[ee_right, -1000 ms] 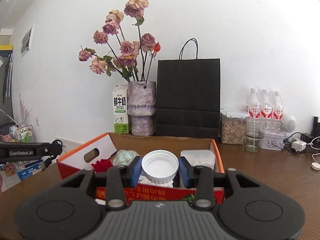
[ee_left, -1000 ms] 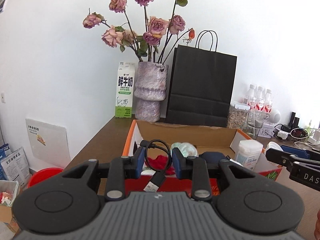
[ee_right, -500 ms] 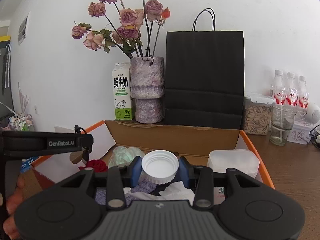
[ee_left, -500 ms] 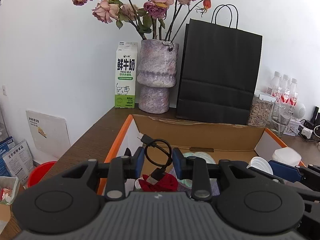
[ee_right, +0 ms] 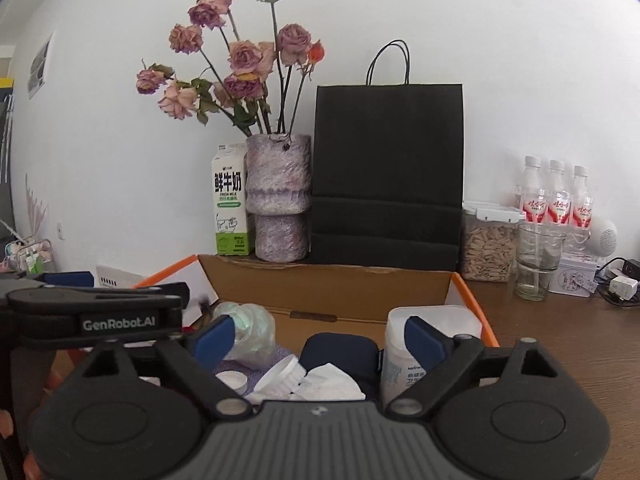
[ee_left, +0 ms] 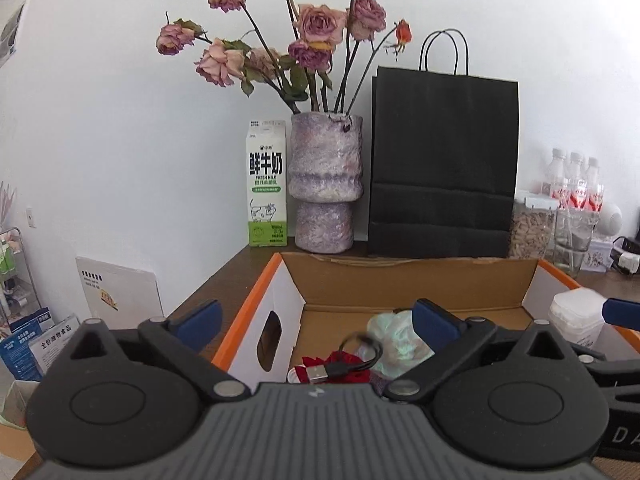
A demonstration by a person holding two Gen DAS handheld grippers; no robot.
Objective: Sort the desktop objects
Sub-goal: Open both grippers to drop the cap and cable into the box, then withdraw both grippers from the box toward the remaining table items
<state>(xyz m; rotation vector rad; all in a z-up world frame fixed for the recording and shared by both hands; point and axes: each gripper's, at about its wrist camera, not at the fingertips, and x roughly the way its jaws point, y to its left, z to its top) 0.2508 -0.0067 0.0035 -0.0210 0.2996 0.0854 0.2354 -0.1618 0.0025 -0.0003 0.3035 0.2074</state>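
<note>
Two drops at once: our left gripper (ee_left: pixel 316 322) and right gripper (ee_right: pixel 318 336) are opening, nothing pinched now. A second ago we carried the cable (ee_left: pixel 352 360) and white cap (ee_right: pixel 282 374); both lie in the cardboard box (ee_left: pixel 400 280), seemingly settled. Both grippers hang over it, tipped slightly downward.
</note>
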